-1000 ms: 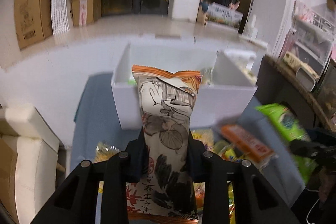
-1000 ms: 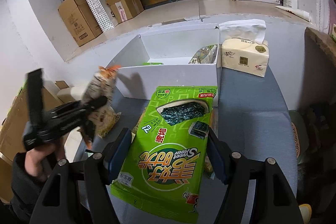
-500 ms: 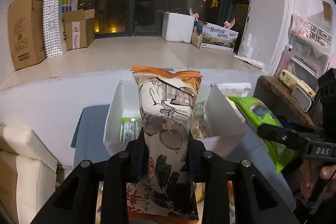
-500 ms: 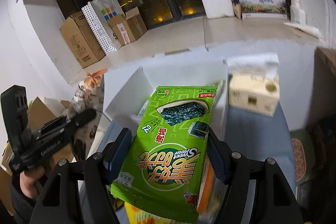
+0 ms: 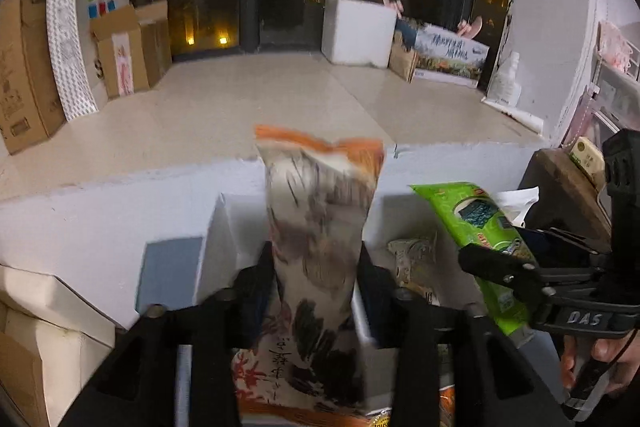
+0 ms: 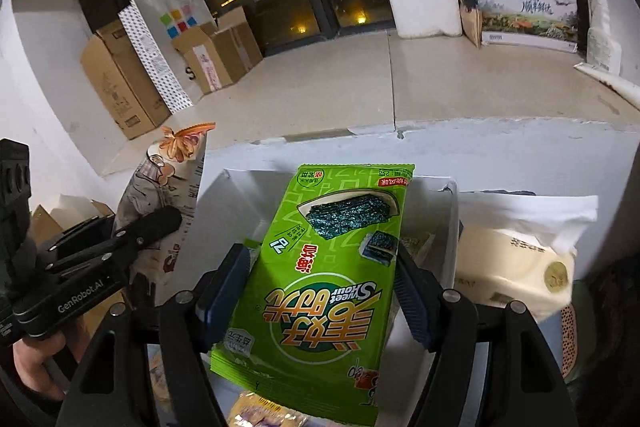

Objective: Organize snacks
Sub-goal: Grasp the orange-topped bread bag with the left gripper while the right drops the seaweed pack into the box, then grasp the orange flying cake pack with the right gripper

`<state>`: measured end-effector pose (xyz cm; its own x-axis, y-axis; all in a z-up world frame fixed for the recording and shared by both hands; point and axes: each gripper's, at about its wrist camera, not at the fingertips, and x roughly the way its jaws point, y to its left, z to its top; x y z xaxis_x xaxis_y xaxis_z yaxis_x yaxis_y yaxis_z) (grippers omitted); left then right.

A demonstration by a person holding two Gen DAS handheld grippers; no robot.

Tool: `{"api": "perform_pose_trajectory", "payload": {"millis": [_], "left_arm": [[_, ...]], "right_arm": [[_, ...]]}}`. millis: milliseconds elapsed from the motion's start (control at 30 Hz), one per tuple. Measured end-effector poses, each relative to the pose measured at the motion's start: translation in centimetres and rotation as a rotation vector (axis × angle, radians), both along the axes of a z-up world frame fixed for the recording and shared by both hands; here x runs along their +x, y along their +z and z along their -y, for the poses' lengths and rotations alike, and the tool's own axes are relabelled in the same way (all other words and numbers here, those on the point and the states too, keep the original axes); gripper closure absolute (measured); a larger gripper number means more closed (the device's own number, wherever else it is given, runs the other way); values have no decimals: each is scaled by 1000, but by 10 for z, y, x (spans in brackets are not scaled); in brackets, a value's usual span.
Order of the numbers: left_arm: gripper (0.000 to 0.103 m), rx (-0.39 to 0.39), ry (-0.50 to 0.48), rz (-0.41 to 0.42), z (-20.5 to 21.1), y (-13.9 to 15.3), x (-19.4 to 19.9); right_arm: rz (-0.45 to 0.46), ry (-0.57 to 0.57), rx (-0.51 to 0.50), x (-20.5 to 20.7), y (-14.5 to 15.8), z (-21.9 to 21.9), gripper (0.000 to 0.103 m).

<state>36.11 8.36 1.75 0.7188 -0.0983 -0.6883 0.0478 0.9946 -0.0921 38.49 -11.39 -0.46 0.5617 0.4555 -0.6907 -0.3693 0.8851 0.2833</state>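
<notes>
Brown cardboard boxes (image 6: 120,83) stand along the left wall beside a white paper bag with coloured squares (image 6: 168,39). A white foam block (image 6: 424,3) leans against the dark window, touching a printed landscape carton (image 6: 528,15). A cream tissue pack (image 6: 516,263) sits at right.

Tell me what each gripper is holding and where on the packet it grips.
Left gripper clamps the orange-topped illustrated snack bag across its middle. Right gripper clamps the green seaweed packet by both side edges, mid-length.
</notes>
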Motion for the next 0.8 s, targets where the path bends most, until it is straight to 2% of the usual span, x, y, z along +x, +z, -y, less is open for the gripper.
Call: {"api": "perform_pose_trajectory", "payload": {"millis": [33,67,133,233,433,600,800], "left_arm": [[13,3,14,-16,-1,-4,3],[0,7,38,-15,-3,-6,2],[0,13,49,11,-5,-8,-3],[0,-10,25,-15,-6,-13,-6],[0,-6,43,4,-9,-7,-31],[0,-81,20,44,-10,14,-84],[0,-89,4,121,-4,28,-161]], "right_arm": [[-20,10,-5,4,-4,-1,17],[-36,13,-13,6,-10,-1,7],[-23,-7,-21,6,-15,3,7],[-21,-27,-30,3,-23,8,0],[16,-51,29,-17,-10,21,0],[73,-46,64,-52,17,31,0],[122,-1,160,-122,36,54,0]]}}
